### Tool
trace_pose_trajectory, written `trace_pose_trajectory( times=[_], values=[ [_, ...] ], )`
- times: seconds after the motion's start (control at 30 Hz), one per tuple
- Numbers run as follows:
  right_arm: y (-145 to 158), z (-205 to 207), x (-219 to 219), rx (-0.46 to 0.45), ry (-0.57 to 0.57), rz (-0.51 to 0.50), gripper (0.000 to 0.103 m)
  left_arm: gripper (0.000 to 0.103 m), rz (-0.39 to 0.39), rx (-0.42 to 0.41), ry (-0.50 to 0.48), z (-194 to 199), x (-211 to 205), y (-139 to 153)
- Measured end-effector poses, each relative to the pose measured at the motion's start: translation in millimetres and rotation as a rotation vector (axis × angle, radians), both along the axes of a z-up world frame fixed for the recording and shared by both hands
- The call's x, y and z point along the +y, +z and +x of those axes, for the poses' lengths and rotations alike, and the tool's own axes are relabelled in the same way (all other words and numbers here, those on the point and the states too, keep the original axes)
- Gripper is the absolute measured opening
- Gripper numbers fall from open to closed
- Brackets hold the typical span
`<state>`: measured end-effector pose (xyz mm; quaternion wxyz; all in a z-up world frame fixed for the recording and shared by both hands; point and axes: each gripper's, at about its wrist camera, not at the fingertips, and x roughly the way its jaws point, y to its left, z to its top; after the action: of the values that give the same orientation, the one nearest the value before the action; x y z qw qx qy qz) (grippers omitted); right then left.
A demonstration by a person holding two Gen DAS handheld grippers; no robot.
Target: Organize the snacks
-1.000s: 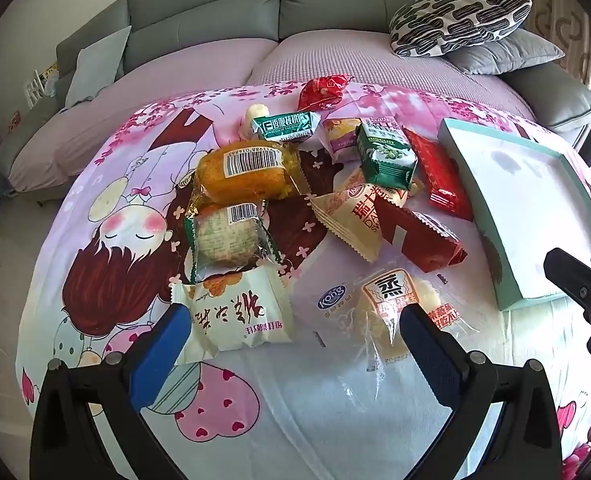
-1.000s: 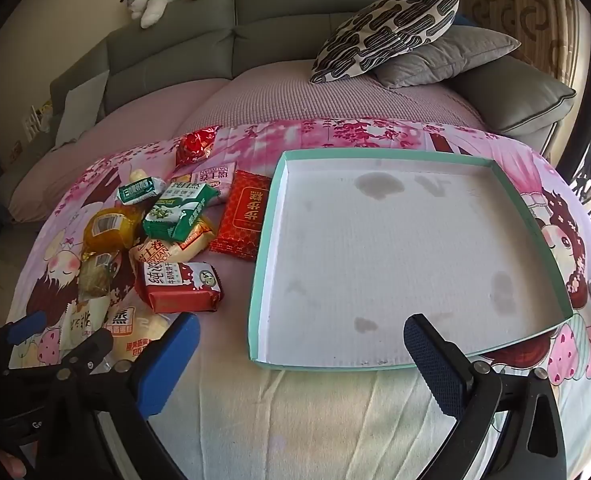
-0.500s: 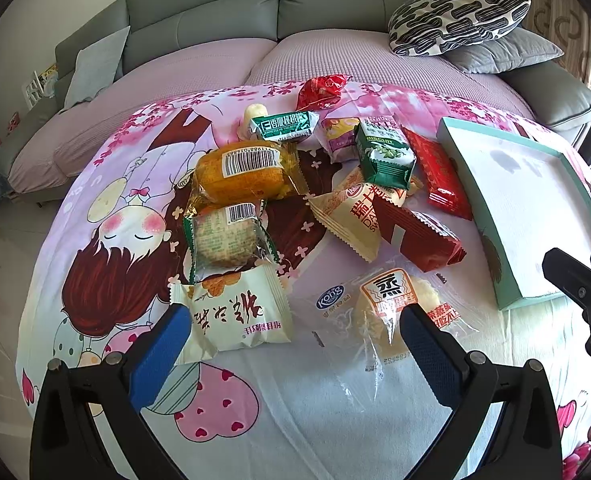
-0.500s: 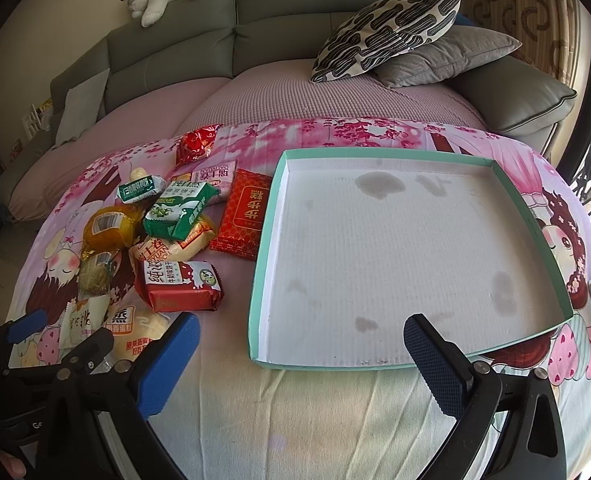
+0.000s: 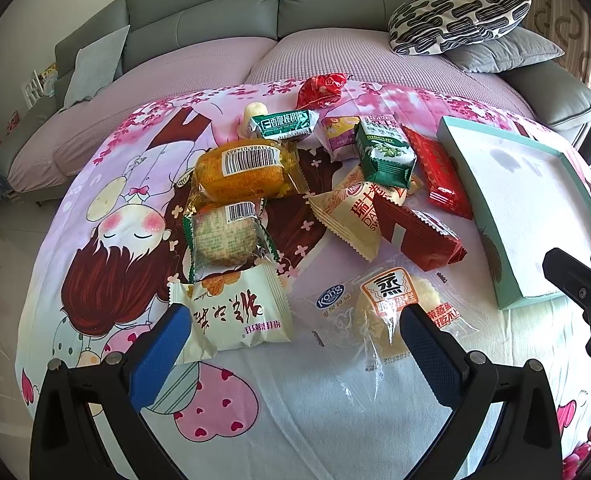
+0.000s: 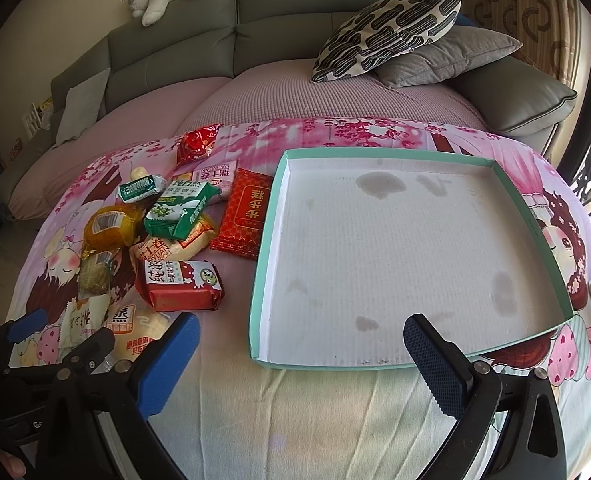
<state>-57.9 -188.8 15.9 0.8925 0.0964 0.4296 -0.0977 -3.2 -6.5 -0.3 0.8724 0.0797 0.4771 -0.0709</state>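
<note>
Nearest the left wrist camera, the left gripper (image 5: 291, 344) is held with jaws spread wide and empty, bracketing a cream packet (image 5: 235, 312) and a clear steamed-cake packet (image 5: 395, 300), probably as first picks. Both packets lie flat, long axes roughly crosswise. Beyond them the other snacks are heaped on the printed cloth (image 5: 107, 208). The right gripper (image 6: 299, 360) is likewise released, poised before the empty teal tray (image 6: 269, 240), judged the destination.

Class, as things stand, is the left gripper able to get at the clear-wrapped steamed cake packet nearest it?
Probably yes. The left gripper has its jaws wide open, and the clear-wrapped steamed cake packet lies flat just ahead, on top of nothing and with nothing on it. Only the white packet beside it sits close.
</note>
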Motion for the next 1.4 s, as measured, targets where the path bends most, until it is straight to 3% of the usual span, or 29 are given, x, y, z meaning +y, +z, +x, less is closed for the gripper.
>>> trace_pose_trajectory(
  times=[0.63,0.77,0.93,1.23,1.4],
  values=[
    [-2,1,4,0.011,0.011,-0.041,0.103,0.103,-0.015,0.003,0.001,0,1,0],
    [-1,2,8,-0.017,0.033,-0.029,0.103,0.103,-0.032,-0.001,0.014,1,5,2],
    [-1,8,30,-0.102,0.149,0.066,0.103,0.103,-0.08,0.007,0.097,4,31,6],
    [-11,24,77,-0.023,0.302,0.145,0.103,0.103,-0.076,0.063,0.171,13,63,-6],
    [-21,33,87,0.028,0.312,0.148,0.103,0.102,-0.068,0.117,0.181,24,66,-20]
  ],
)
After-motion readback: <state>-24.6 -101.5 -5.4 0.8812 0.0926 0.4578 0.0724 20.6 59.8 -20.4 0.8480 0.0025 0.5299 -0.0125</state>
